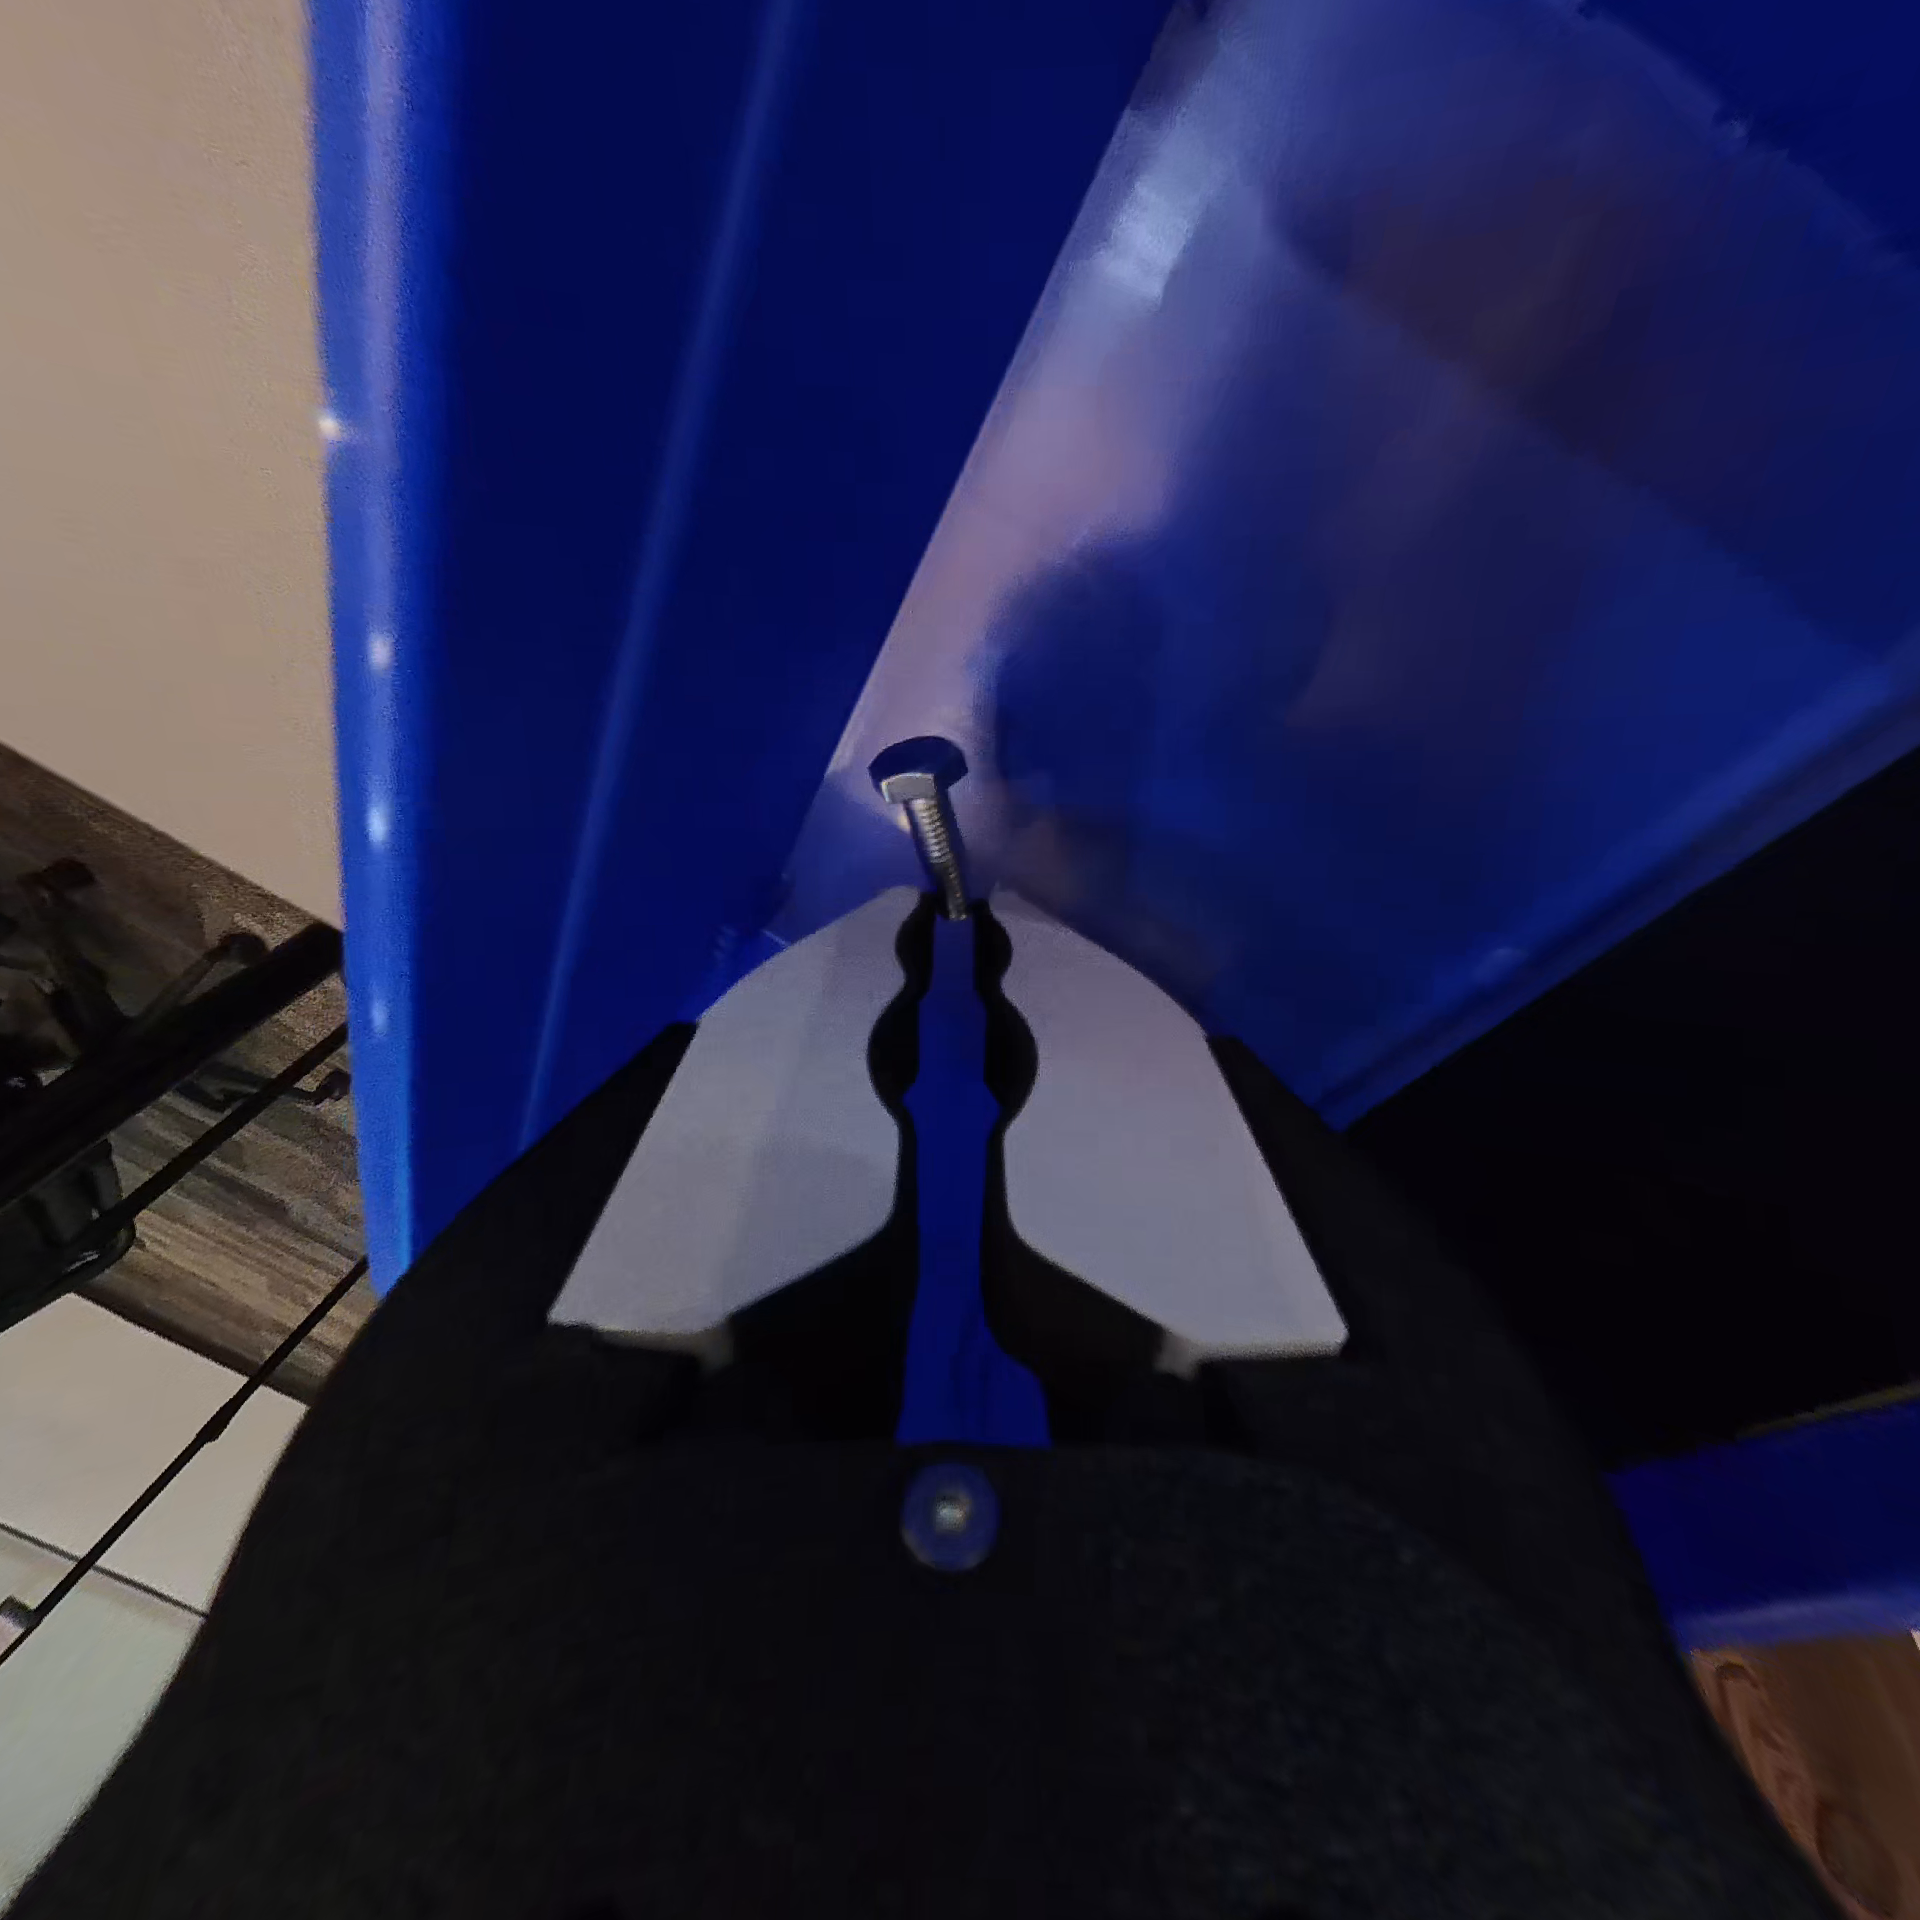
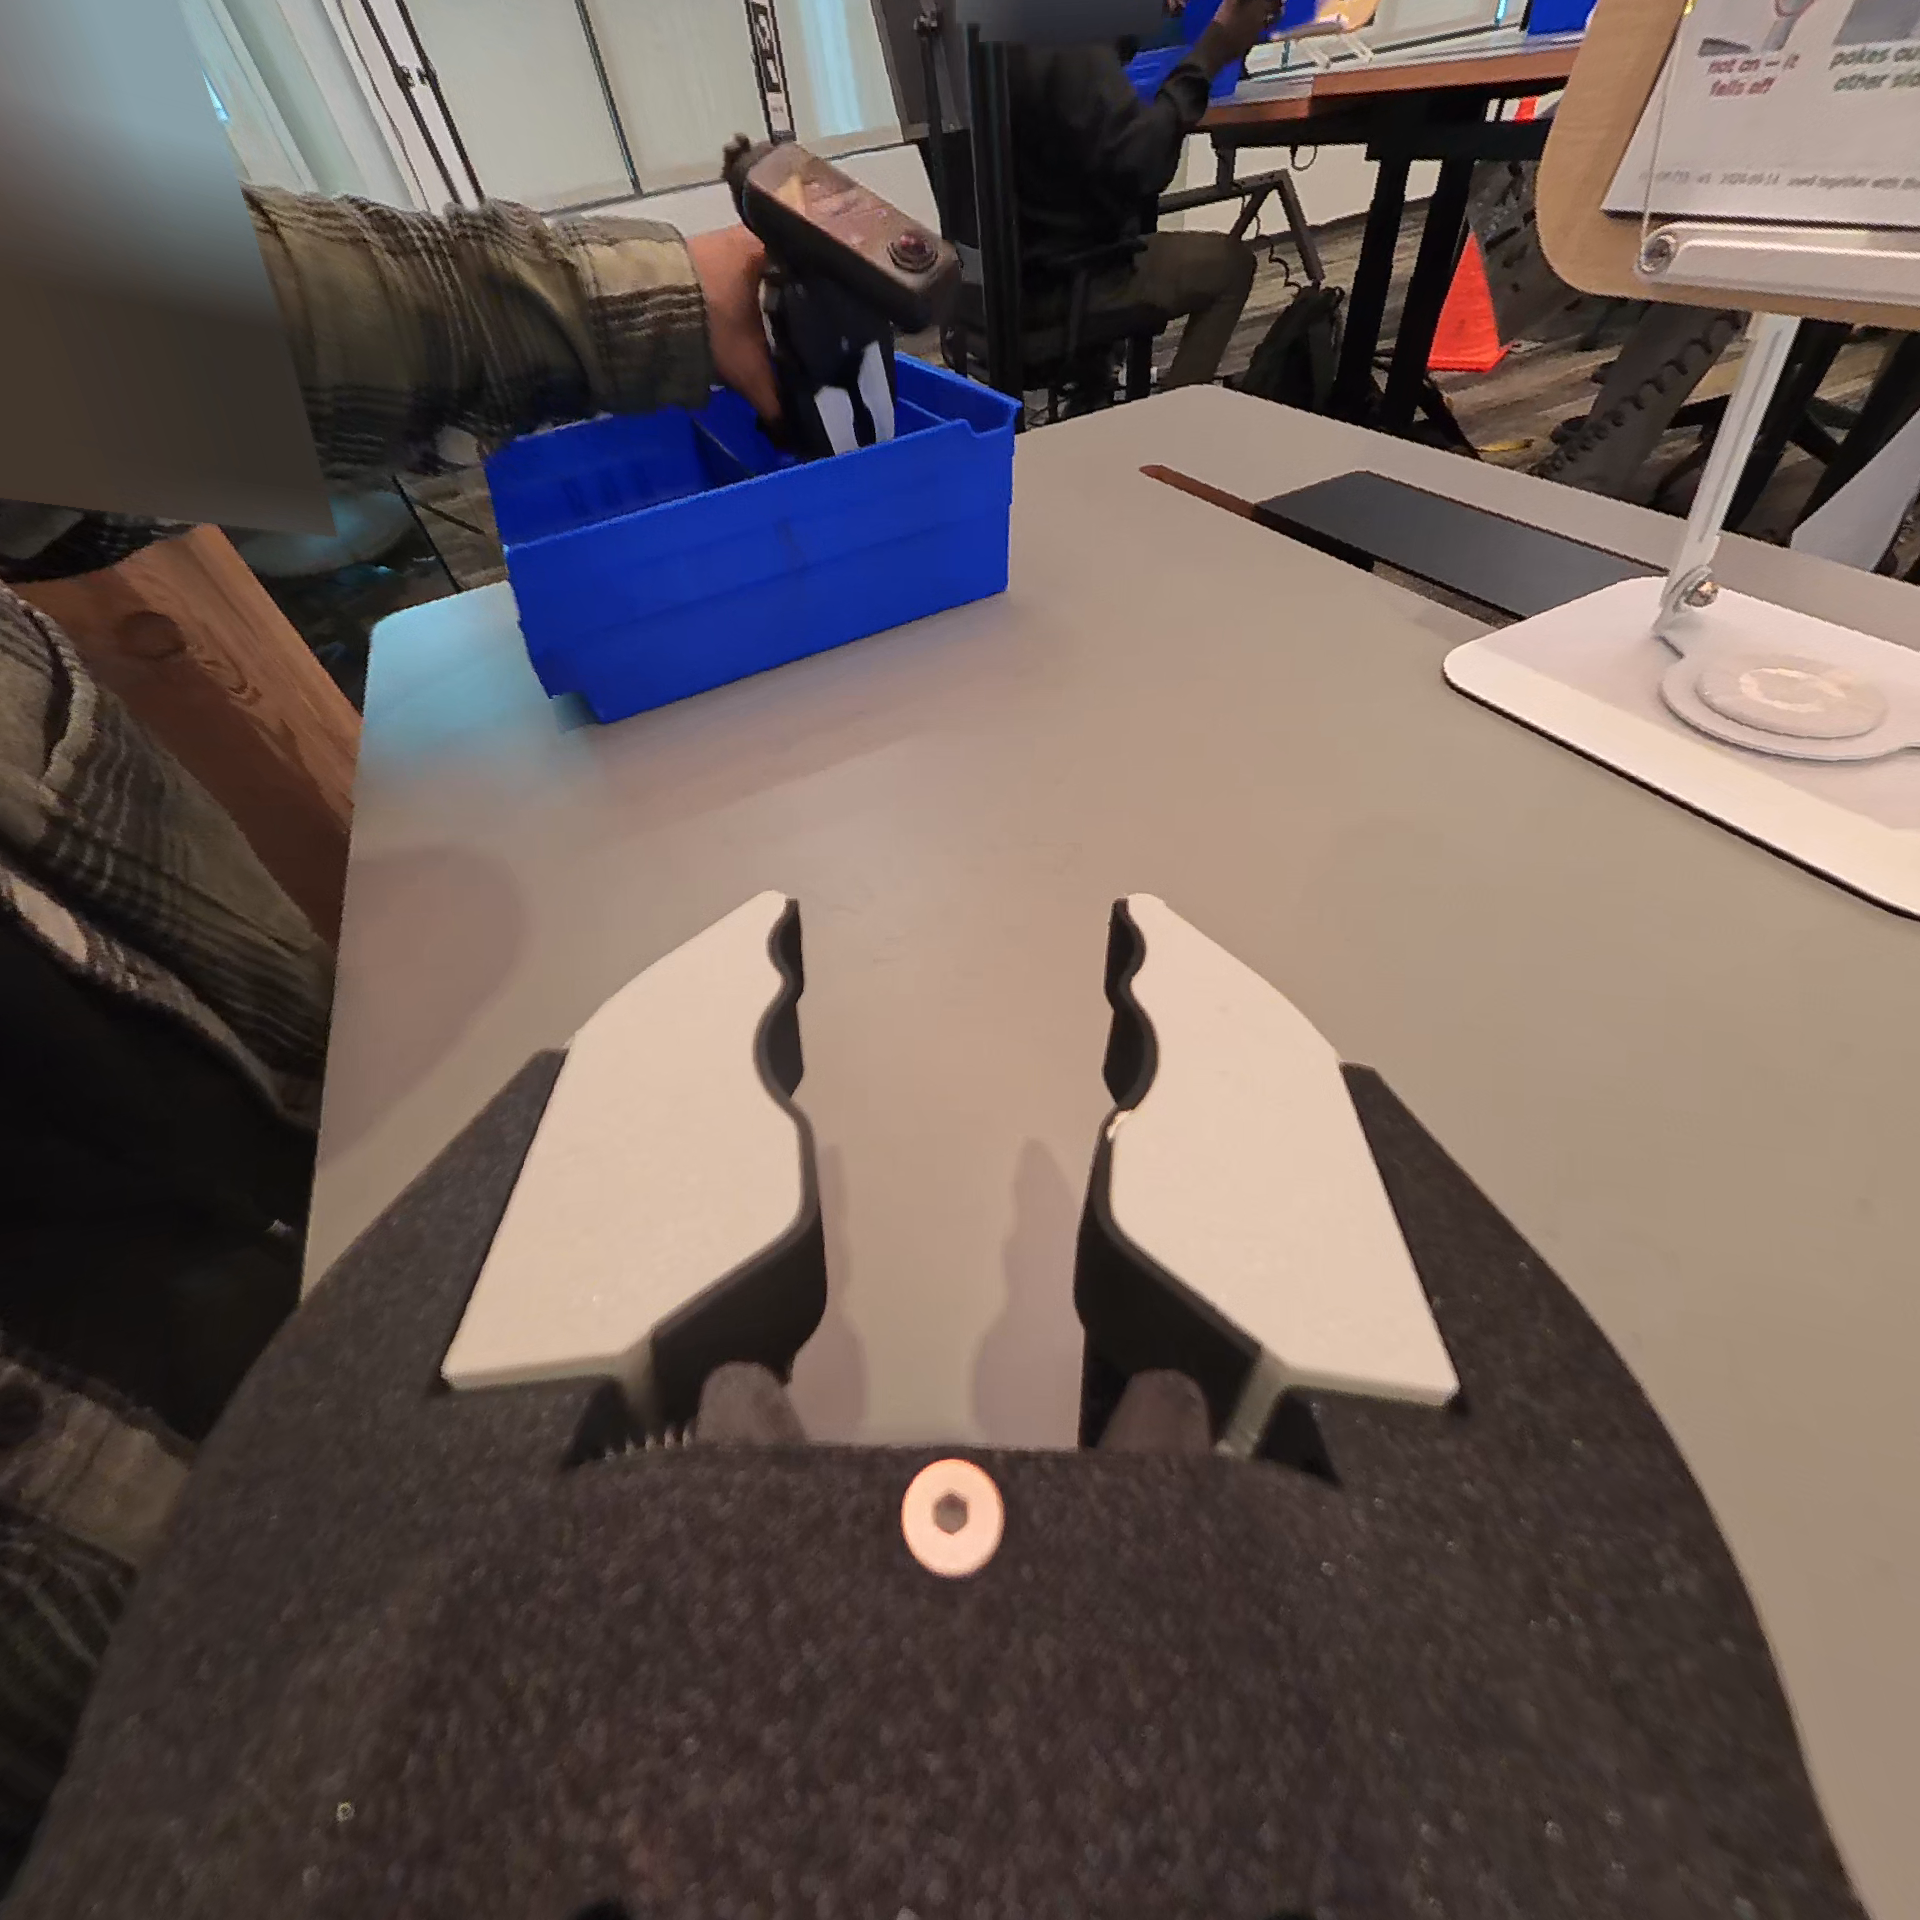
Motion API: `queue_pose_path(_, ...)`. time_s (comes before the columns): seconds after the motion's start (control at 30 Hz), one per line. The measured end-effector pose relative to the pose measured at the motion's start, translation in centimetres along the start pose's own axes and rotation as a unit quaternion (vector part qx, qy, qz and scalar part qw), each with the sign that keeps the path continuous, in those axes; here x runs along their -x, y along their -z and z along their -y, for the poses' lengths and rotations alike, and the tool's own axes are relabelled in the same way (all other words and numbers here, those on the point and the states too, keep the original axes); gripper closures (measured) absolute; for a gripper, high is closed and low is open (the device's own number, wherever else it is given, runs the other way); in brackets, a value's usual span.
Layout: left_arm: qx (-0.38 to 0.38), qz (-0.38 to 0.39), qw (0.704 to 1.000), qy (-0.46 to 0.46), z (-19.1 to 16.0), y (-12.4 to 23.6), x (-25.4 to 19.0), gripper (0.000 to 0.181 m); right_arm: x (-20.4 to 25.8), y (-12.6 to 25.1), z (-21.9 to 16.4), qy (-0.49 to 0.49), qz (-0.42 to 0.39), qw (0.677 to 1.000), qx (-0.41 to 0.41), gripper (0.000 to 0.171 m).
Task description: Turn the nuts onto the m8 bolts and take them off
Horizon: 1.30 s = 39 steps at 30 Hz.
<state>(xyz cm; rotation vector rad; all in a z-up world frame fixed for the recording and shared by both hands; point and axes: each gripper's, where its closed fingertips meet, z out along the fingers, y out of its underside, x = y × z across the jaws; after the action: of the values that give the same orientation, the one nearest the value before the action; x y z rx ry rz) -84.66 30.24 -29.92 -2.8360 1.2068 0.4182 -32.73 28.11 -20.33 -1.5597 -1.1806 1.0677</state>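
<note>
In the left wrist view my left gripper [image 1: 954, 909] is down inside the blue bin [image 1: 1351, 520] and is shut on the threaded end of a steel hex bolt [image 1: 928, 819]. The bolt's head points away, toward the bin floor near a corner. No nut shows on it. In the right wrist view my right gripper [image 2: 954, 914] is open and empty, held low over the grey table [image 2: 1143, 831]. The same blue bin [image 2: 758, 551] stands at the table's far left, with the left gripper [image 2: 847, 400] reaching into one of its compartments.
A white stand base [image 2: 1714, 727] with a paper sheet on a holder sits at the right. A black flat pad [image 2: 1444, 540] lies behind it. A wooden block [image 2: 208, 686] stands beside the table's left edge. A person sits at another table in the background. The left gripper's tips are roughly 55 cm from the right gripper's.
</note>
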Motion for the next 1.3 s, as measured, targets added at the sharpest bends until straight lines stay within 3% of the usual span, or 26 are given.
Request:
queue_pose_path(0.27,-0.040,0.009,0.999,0.025,-0.3,3.0,-0.4,0.174,0.8,0.8,0.5,0.005,0.003,1.000,-0.008,0.116)
queue_pose_path(0.5,-0.098,0.017,0.993,0.066,1.3,7.9,-1.7,0.175,1.9,2.3,0.9,0.010,0.006,1.000,-0.015,0.116)
queue_pose_path(0.8,-0.188,0.018,0.970,0.150,7.6,14.3,-6.4,0.175,3.1,5.8,0.4,-0.004,-0.003,1.000,-0.017,0.116)
queue_pose_path(0.93,-0.242,-0.009,0.945,0.222,12.0,15.9,-9.8,0.175,3.4,7.1,-0.3,-0.011,-0.006,1.000,-0.016,0.116)
queue_pose_path(1.07,-0.269,-0.060,0.925,0.263,16.1,14.9,-14.4,0.175,3.6,8.1,-1.1,-0.021,-0.002,1.000,-0.016,0.116)
queue_pose_path(1.3,-0.252,-0.173,0.904,0.298,20.8,9.3,-22.9,0.175,3.9,9.6,-2.0,-0.030,0.004,0.999,-0.015,0.116)
